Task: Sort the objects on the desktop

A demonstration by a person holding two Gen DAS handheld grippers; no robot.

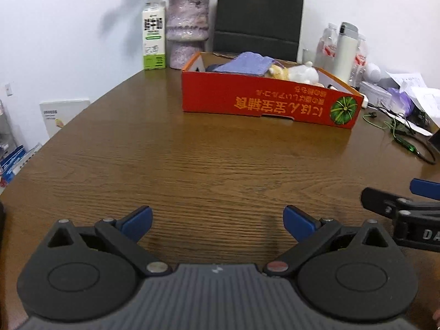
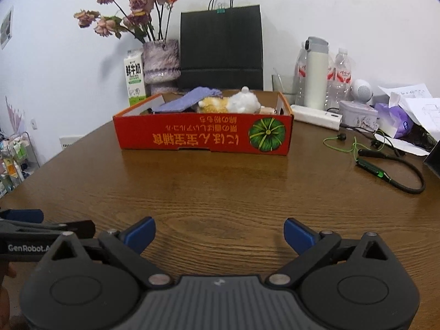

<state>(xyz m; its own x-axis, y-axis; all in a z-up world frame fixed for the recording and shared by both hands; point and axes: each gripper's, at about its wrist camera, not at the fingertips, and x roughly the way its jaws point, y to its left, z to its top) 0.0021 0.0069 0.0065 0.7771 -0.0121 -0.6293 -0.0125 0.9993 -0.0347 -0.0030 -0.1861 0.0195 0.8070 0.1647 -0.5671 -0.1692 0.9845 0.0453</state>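
Left gripper (image 1: pixel 217 220) and right gripper (image 2: pixel 220 233) side by side over bare table (image 2: pixel 220 187), jaws spread wide, nothing held. Cloth (image 2: pixel 184 100) and plush toys (image 2: pixel 233 103) inside red box (image 2: pixel 203 136), well ahead.

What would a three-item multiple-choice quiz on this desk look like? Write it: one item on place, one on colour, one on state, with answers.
1. Where does the milk carton stand?
A. inside the box
B. beside the flower vase
C. on the black bag

2. What colour is the outside of the cardboard box?
A. blue
B. white
C. red

3. How are the right gripper and its fingers?
A. wide open, nothing between them
B. shut on the plush toy
C. shut on a cloth

Answers: B, the carton stands next to the vase; C, its printed front is red; A, only bare table shows between the fingers.
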